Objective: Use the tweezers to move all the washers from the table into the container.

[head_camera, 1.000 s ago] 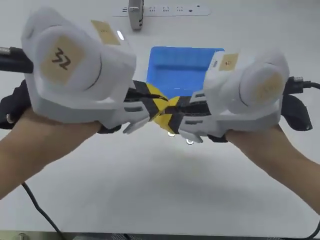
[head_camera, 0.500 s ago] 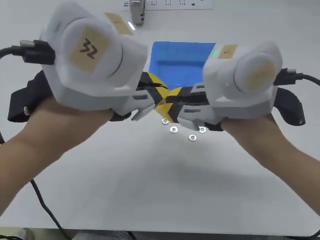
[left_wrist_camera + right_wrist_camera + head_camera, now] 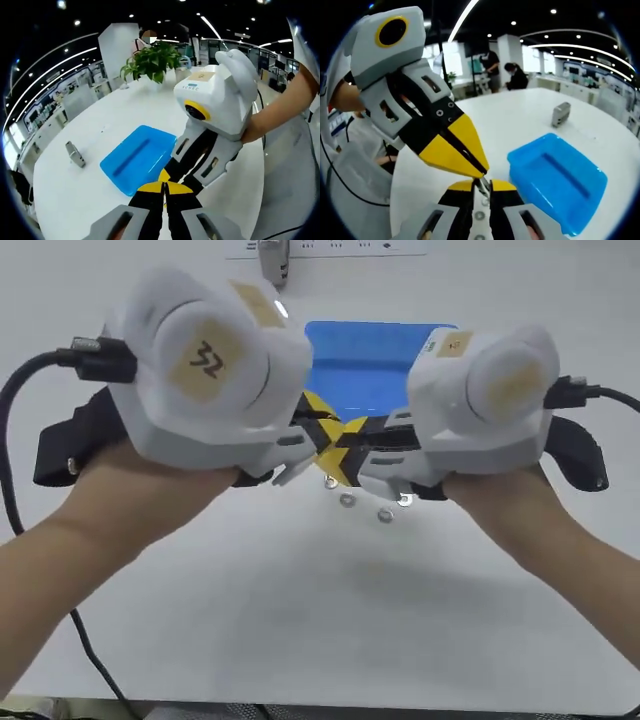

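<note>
Several small metal washers (image 3: 346,501) lie on the white table just in front of the two grippers, and they also show below the right jaws (image 3: 479,216). The blue container (image 3: 380,365) sits behind the grippers (image 3: 137,157) (image 3: 555,180). My left gripper (image 3: 318,436) and right gripper (image 3: 350,440) meet tip to tip above the washers. The right gripper (image 3: 481,186) is shut on a thin metal piece, the tweezers (image 3: 483,187). The left gripper (image 3: 164,189) is shut, its yellow tip touching the right jaws' tips.
A grey block (image 3: 270,260) and a power strip (image 3: 330,248) lie at the table's far edge behind the container. A potted plant (image 3: 152,60) stands farther off. Cables trail from both grippers. Bare table stretches toward me in front of the washers.
The left gripper's body has shifted right and slightly lower in the picture. The tips stay together. Several washers that were mostly covered by the grippers now show beneath them.
</note>
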`<act>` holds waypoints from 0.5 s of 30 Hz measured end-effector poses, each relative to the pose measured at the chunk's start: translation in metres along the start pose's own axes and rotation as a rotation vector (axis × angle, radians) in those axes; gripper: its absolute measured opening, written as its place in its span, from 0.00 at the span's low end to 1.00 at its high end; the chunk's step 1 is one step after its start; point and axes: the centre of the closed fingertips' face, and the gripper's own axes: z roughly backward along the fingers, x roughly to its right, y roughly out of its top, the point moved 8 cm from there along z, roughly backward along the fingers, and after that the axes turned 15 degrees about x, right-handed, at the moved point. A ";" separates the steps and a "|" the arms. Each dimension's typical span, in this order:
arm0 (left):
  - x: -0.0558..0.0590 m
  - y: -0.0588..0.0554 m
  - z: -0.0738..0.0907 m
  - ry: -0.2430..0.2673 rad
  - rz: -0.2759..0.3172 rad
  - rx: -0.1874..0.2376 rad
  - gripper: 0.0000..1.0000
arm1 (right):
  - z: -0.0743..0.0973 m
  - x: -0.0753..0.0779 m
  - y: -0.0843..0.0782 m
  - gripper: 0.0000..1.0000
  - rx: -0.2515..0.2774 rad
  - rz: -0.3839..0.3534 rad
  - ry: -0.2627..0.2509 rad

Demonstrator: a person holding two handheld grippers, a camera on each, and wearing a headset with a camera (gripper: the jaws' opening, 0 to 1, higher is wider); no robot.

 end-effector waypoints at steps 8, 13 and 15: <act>-0.004 0.003 0.003 -0.009 0.059 0.015 0.00 | 0.005 -0.004 0.001 0.07 0.005 -0.016 0.000; -0.002 0.002 0.003 -0.018 0.056 0.014 0.00 | 0.006 -0.007 0.001 0.07 0.000 -0.008 0.000; -0.002 0.000 0.003 -0.022 0.056 0.010 0.00 | 0.005 -0.007 -0.001 0.07 -0.007 -0.009 0.002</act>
